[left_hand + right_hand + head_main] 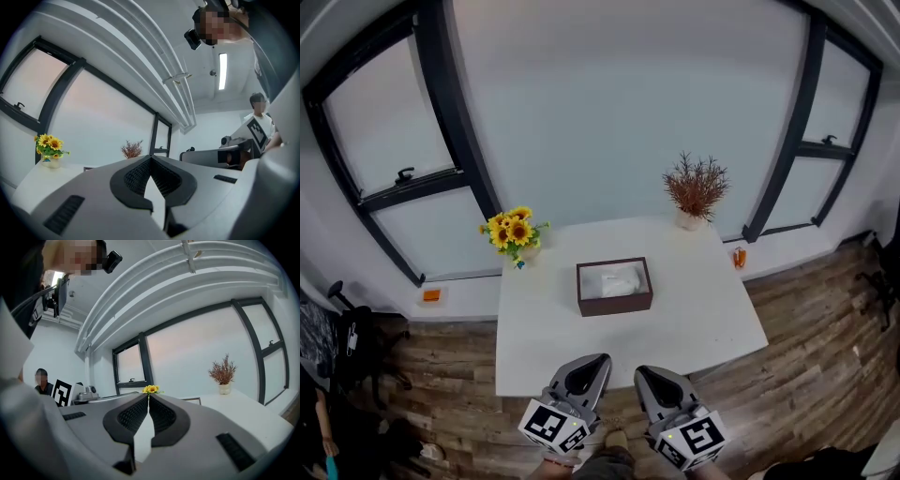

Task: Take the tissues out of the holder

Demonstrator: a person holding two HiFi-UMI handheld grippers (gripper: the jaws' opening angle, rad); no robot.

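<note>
A dark brown rectangular tissue holder (614,288) sits in the middle of the white table (712,323), with white tissues (619,280) lying inside it. My left gripper (598,359) and my right gripper (641,371) hover side by side off the table's near edge, well short of the holder. Both are shut, tips touching, with nothing between them. In the left gripper view the jaws (151,157) meet at the tip, and the right gripper's jaws (148,395) do the same. The holder's rim barely shows behind the right gripper (192,400).
A vase of yellow sunflowers (515,231) stands at the table's far left corner and a pot with a dried reddish plant (697,190) at the far right corner. Windows with dark frames line the wall behind. Wooden floor surrounds the table; a person sits in the background (259,112).
</note>
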